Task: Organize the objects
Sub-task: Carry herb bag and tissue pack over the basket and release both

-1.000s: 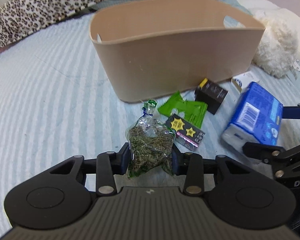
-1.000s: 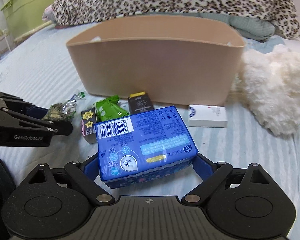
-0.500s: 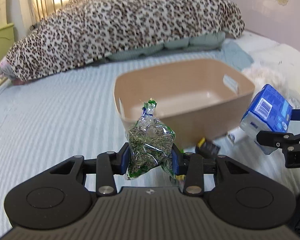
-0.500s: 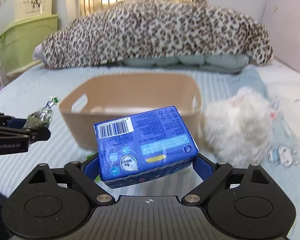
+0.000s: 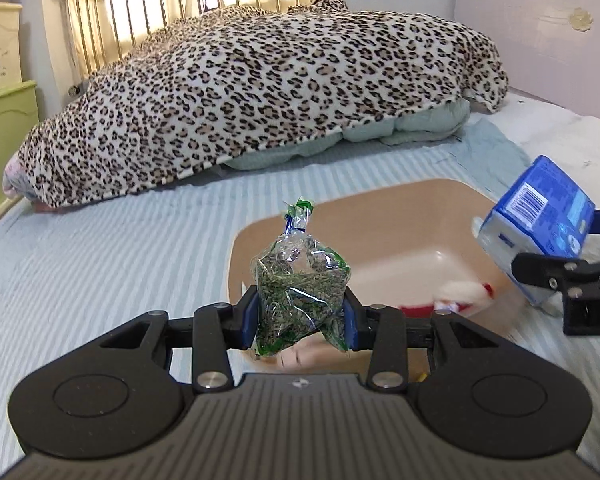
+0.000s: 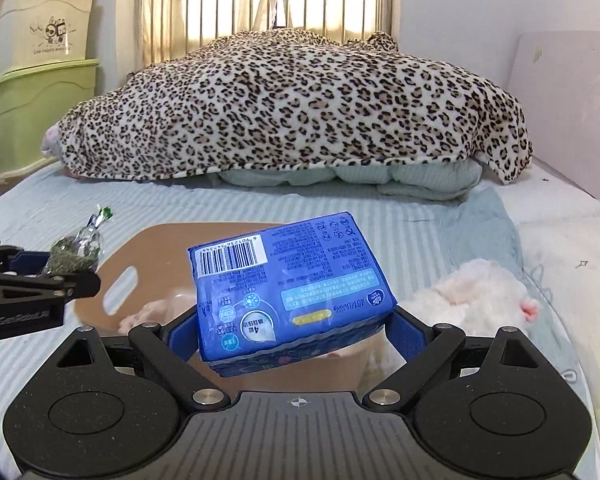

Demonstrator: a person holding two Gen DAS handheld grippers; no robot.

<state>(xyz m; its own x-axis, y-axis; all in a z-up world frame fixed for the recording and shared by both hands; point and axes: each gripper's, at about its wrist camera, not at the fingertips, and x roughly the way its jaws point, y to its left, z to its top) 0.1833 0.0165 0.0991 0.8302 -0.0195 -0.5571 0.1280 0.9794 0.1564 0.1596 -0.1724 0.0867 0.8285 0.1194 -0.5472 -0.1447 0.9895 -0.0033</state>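
Herb bag (image 5: 300, 292), clear plastic tied at the top with green, sits clamped upright in my left gripper (image 5: 300, 316), its blue pads pressing both sides. From the left wrist view I hold it in the air, in front of the near-left rim of the tan bin (image 5: 240, 248), which rests on the striped bed (image 5: 120, 248). Inside the bin I see something white and fluffy with a red part, blurred. At right, my right gripper (image 5: 548, 256) holds the blue pack (image 5: 540, 220) tilted, barcode end toward me, over the bin's right side. Behind lies a leopard blanket (image 5: 260, 100) over pale green bedding, with a brass headboard (image 5: 180, 12) beyond.

From the right wrist view, the pack (image 6: 288, 284) fills the middle, pinched between my right gripper's (image 6: 292, 332) blue pads, barcode at its upper left, held above the bin (image 6: 140, 256), whose handle slot shows on the left wall. My left gripper (image 6: 56, 268) reaches in from the left, closed on the bag (image 6: 76, 250), near the bin's left rim. A white plush (image 6: 476, 296) lies on the bed just right of the bin. The blanket (image 6: 300, 104) stretches across the back, and green and cream storage boxes (image 6: 32, 92) stand at far left.
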